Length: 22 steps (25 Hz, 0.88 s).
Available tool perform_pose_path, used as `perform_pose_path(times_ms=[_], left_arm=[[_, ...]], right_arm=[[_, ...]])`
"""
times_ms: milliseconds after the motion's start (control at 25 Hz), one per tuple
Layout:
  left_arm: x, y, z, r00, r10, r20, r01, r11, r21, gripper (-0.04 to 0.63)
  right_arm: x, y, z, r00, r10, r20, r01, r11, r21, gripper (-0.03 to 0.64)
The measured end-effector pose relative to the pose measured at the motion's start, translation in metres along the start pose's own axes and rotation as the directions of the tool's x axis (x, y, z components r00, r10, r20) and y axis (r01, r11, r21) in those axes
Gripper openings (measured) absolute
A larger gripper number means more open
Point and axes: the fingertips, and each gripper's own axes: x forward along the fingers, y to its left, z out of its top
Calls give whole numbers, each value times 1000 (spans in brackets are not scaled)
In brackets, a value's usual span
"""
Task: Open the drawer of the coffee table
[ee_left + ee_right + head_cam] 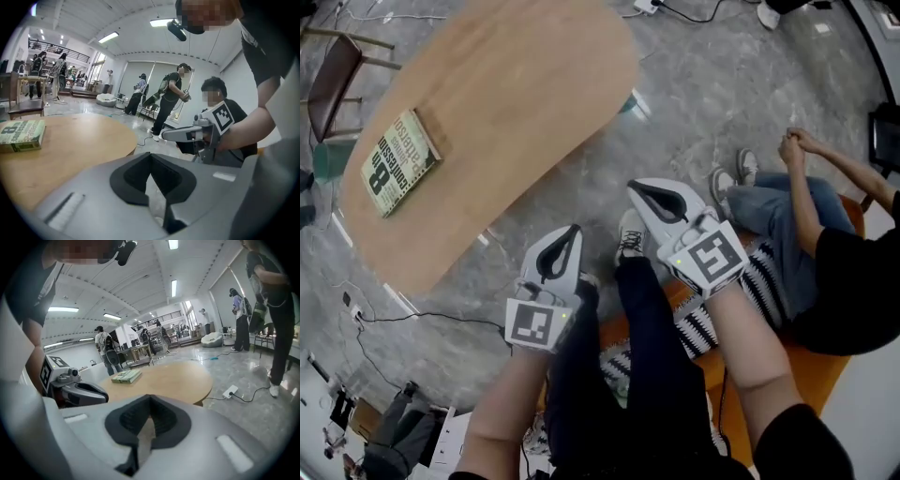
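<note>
Forearms of the person wearing the camera enter from the bottom of the head view, over dark-trousered legs [628,375]; each hand carries one gripper with its marker cube toward the camera. The left gripper [573,230] has its jaws pressed together with nothing between them, as its own view confirms where the dark pads meet at a point [150,155]. The right gripper [634,187] is likewise closed and empty, its pads meeting in its own view [149,398]. Both grippers hang over the grey marbled floor [722,94], side by side and apart from each other, with one of the person's shoes [630,236] between them. The coffee table [506,112], an oval light-wood top, lies ahead and to the left of the grippers, touched by neither; its drawer cannot be made out in any view. A green-and-white book [398,161] lies flat near the table's far left edge. A black cable [422,317] runs across the floor beside the table's near end. At right, a second person [825,244] sits on an orange seat [825,380] with a black-and-white striped cover [767,281].
</note>
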Motion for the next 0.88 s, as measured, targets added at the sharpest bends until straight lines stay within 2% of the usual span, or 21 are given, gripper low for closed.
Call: perform_pose_path(times_ms=[280,560,720,880], left_arm=[[59,35,-68,1000,21,-2,-21,999,24,2],[101,72,-126,998,62,-8,-62,998,10,3],[119,96,-153,994,106,-17,-106,994,7,3],[135,109,-168,994,106,22,-106,994,22,3]], right_arm=[[46,-55,-68,1000,-25,12,26,999,-33,2],[89,-109,-124,999,-35,34,36,999,-28,3],[115,-136,-152,999,-24,27,26,999,-45,26],[138,-164,-169,1000,-25,18,26,998,-65,53]])
